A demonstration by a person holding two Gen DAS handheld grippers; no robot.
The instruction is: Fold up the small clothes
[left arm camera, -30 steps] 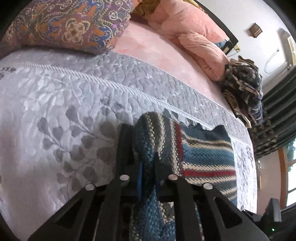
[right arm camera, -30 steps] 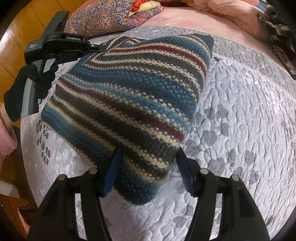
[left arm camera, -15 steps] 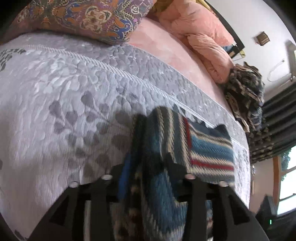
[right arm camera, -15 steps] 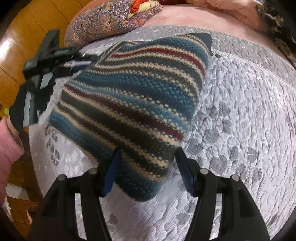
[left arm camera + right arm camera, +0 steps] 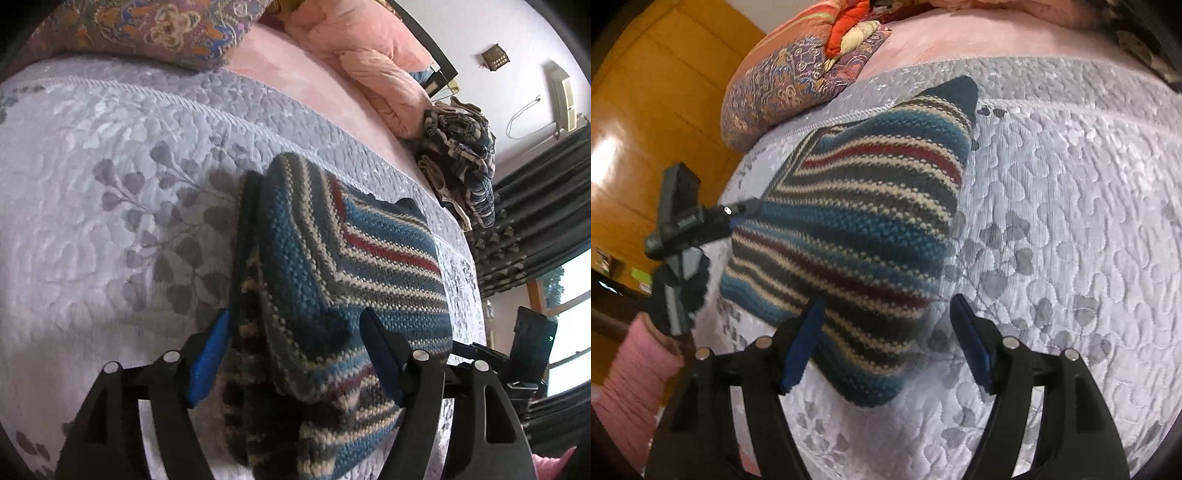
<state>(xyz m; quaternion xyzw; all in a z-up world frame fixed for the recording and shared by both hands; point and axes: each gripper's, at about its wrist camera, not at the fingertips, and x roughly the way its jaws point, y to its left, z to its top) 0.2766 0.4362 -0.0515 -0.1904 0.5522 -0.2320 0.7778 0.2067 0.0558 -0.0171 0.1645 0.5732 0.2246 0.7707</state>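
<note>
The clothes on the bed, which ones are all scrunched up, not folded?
The dark plaid clothes heaped by the pink bedding are scrunched up. The striped knit lies folded flat between both open grippers.

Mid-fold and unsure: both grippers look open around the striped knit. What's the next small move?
Probably back both off. The left gripper and right gripper stand open around corners of the folded knit, which lies in stacked layers on the quilt, so nothing needs holding.
</note>
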